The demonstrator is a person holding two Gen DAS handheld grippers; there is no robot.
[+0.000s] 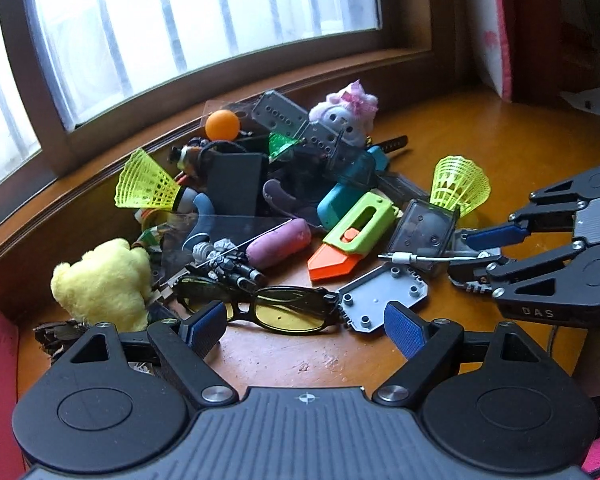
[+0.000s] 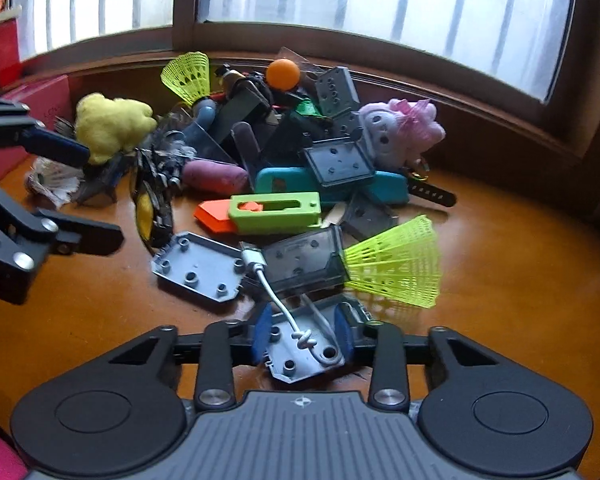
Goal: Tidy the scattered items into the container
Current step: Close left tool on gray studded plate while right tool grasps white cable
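- The right tongs [image 2: 303, 338] sit low over the wooden bench [image 2: 500, 240], their blue pads drawn in on either side of a small grey plastic plate [image 2: 300, 354] with a knotted white cable [image 2: 284, 308] lying across it — the pads appear to pinch the plate's edges.
- The left tongs [image 1: 306, 326] are spread wide and hold nothing; bare bench shows between the pads, and the near rim of a pair of yellow-lensed glasses [image 1: 276, 310] lies just ahead of them.
- Beside the glasses rests a second grey plate [image 1: 382, 298], close to the left tongs' right-hand pad.
- Just past the plates stand a smoky clear box [image 2: 304, 264] and a yellow-green shuttlecock [image 2: 396, 266], the shuttlecock at the heap's right edge.
- In the middle of the heap lie a green and orange toy knife [image 2: 260, 212], a purple oblong [image 2: 214, 176] and a teal case [image 2: 284, 182].
- A yellow plush toy [image 1: 104, 280] marks the left edge, near a red box [image 2: 40, 96].
- Farther back sit a pink and lilac plush [image 2: 400, 128], a second shuttlecock [image 2: 188, 76] and an orange ball [image 2: 283, 74], piled against the window sill [image 2: 480, 108].
- Open room lies to the right of the heap — bare wood out to the bench's edge — and in front between the two tongs.
- I cannot tell which thing is the container.
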